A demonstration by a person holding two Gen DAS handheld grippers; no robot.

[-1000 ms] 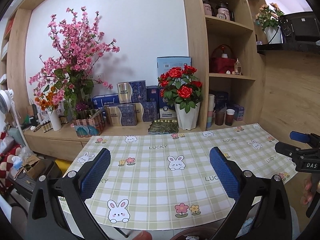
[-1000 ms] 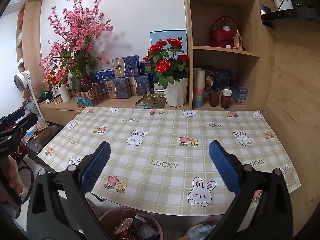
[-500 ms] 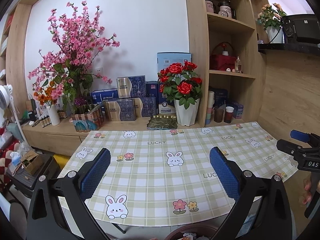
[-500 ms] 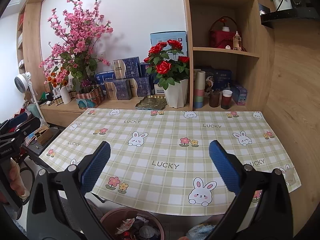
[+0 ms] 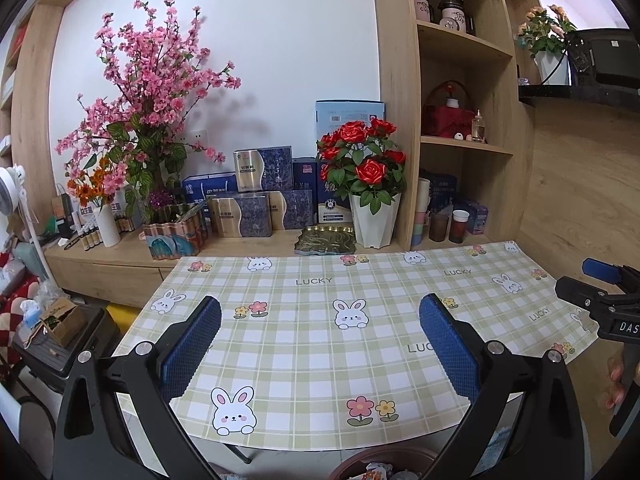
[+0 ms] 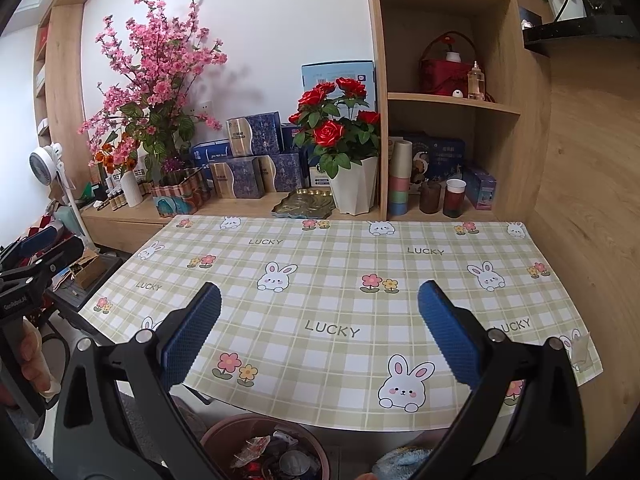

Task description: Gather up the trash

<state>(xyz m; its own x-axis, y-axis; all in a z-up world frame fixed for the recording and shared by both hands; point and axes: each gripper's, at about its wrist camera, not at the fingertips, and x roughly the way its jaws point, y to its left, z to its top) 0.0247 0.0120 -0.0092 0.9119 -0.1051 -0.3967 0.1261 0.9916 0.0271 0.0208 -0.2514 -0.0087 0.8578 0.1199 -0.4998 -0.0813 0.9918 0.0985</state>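
A brown round bin (image 6: 266, 446) sits on the floor just below the table's front edge, holding crumpled wrappers and other trash (image 6: 276, 456); its rim (image 5: 380, 462) peeks in at the bottom of the left wrist view. My left gripper (image 5: 320, 334) hovers open above the checked tablecloth (image 5: 304, 344), nothing between its blue pads. My right gripper (image 6: 320, 330) is likewise open and empty over the tablecloth (image 6: 340, 288). Each gripper appears at the edge of the other's view, held by a hand (image 6: 34, 360). No loose trash shows on the table.
Behind the table, a wooden ledge carries a pink blossom arrangement (image 5: 148, 120), blue gift boxes (image 5: 256, 200), a red rose pot (image 5: 368, 184), a green tray (image 5: 326, 240) and cups (image 6: 454, 198). Shelves rise at right. A fan (image 6: 46, 164) and boxes crowd the floor at left.
Both grippers have drawn back and risen slightly, so the table's front edge and the bin show a little more. Jaws stay open.
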